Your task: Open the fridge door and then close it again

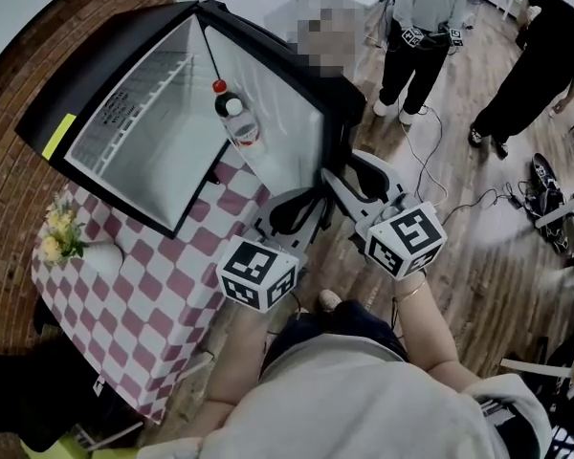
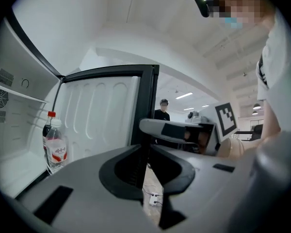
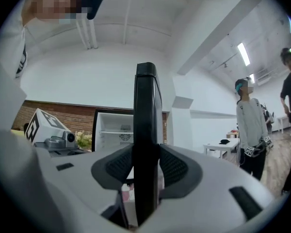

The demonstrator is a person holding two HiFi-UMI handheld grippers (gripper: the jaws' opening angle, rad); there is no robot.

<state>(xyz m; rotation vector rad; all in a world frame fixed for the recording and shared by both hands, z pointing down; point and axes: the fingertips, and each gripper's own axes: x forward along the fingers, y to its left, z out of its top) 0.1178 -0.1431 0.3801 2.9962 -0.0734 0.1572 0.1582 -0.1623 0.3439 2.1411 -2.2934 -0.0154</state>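
A small black fridge [image 1: 67, 94] stands on the table with its door [image 1: 268, 94] swung wide. A red-capped bottle [image 1: 237, 118] sits in the door's shelf, and the left gripper view shows this bottle [image 2: 55, 147] too. My right gripper [image 1: 337, 178] has its pads on both sides of the door's black free edge [image 3: 146, 120], shut on it [image 3: 146, 171]. My left gripper [image 1: 308, 199] hangs just beside it on the door's inner side. Its jaws [image 2: 148, 164] stand a narrow slit apart with nothing between them, the door edge [image 2: 148, 106] just ahead.
The fridge rests on a table with a pink checked cloth [image 1: 163, 285], beside a vase of flowers [image 1: 62, 237]. Two people [image 1: 421, 27] [image 1: 531, 65] stand on the wooden floor behind. Cables [image 1: 430, 175] trail across it, and a brick wall runs along the left.
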